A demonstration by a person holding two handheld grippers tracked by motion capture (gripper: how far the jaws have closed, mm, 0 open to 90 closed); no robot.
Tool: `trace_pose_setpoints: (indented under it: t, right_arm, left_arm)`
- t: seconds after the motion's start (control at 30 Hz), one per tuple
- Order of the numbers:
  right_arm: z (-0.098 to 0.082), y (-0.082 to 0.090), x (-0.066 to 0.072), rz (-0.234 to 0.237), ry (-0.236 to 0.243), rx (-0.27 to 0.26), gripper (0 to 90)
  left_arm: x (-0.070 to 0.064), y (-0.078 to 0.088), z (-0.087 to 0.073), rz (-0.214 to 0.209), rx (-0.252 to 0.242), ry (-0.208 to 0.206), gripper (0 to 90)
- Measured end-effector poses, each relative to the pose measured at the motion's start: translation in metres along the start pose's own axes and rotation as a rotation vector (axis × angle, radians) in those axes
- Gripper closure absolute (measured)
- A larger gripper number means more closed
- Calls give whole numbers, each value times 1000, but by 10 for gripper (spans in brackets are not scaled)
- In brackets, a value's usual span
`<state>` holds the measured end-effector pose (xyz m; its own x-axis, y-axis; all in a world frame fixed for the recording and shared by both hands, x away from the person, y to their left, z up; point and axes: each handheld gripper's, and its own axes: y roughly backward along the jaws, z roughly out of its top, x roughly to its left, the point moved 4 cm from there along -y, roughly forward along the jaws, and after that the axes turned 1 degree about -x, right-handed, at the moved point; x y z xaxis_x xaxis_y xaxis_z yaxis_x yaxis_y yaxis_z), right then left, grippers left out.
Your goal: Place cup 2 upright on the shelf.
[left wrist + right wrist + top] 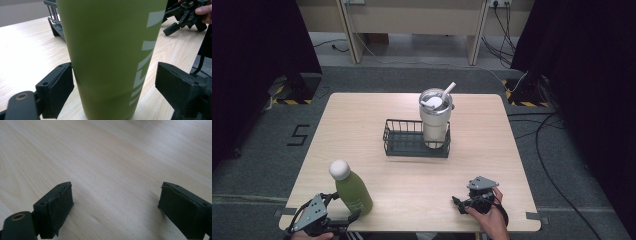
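A green bottle (353, 193) with a white cap stands upright near the table's front left corner. My left gripper (344, 207) is open around its lower body. In the left gripper view the bottle (110, 50) stands between the jaws of this gripper (113, 82): the left pad sits at its side and a gap shows before the right pad. My right gripper (458, 205) is held by a hand near the front right edge, open over bare wood. The right gripper view shows that gripper (116, 202) with nothing between its pads.
A black wire basket (402, 145) sits mid-table with a steel tumbler (435, 120) and its straw standing in the right end. The right gripper (185, 13) appears far off in the left gripper view. Floor cables run right of the wooden table (362, 120).
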<state>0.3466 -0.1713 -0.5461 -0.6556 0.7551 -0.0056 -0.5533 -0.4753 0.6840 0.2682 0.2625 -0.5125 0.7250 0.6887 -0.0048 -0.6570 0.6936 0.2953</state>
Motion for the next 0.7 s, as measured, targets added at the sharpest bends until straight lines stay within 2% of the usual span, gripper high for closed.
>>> trace_pose_setpoints:
  t: [0.7]
  right_arm:
    - [0,0,0,-1,-3,1,117]
  left_arm:
    - [-1,-15,5,37,-28,-2,153]
